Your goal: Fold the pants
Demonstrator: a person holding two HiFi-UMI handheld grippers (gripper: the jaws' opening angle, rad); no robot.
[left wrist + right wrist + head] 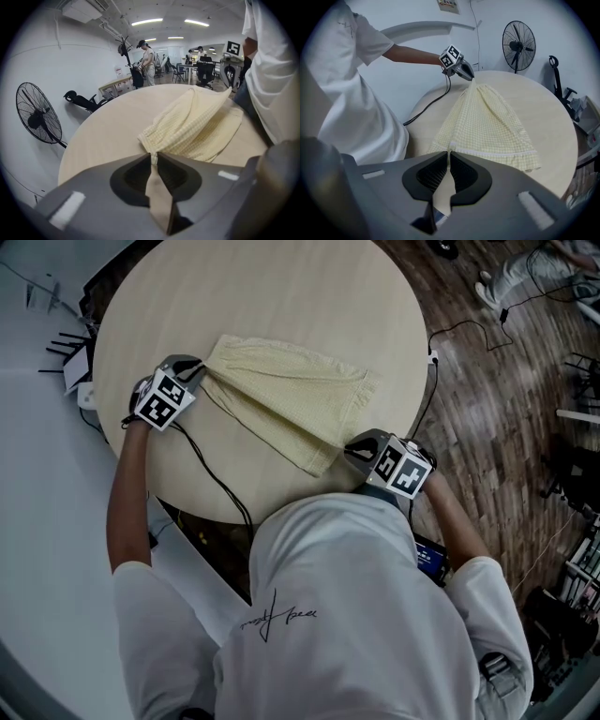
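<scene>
Item, nearest: right gripper, at the near rim of the round pale wooden table, just in front of the person's white shirt. Its jaws are drawn almost together on a thin hemmed corner of the pale yellow checked cloth pants, so the grip is on fabric and not on air. Item, middle: the pants lie on the near half of the table, pulled into a taut ridge that runs from that corner across to the far-left corner. The rest of the cloth spreads flat to the right of the ridge. Item, farther: left gripper, its jaws pinched on a bunched corner of the same pants, with the cloth gathered into the throat between them. A black cable trails from it over the table edge. Step in hand, as judged: carrying a held edge over to make or true a fold. It is best done by moving both hands as a pair, keeping the ridge stretched but not dragging the lower layer, lowering the edge square onto the matching hem, and loosening only once the cloth lies flat and clear of the rim. Containers: none on the table in any view, hence no contents to list. Item, farthest: a black standing fan by the white wall.
</scene>
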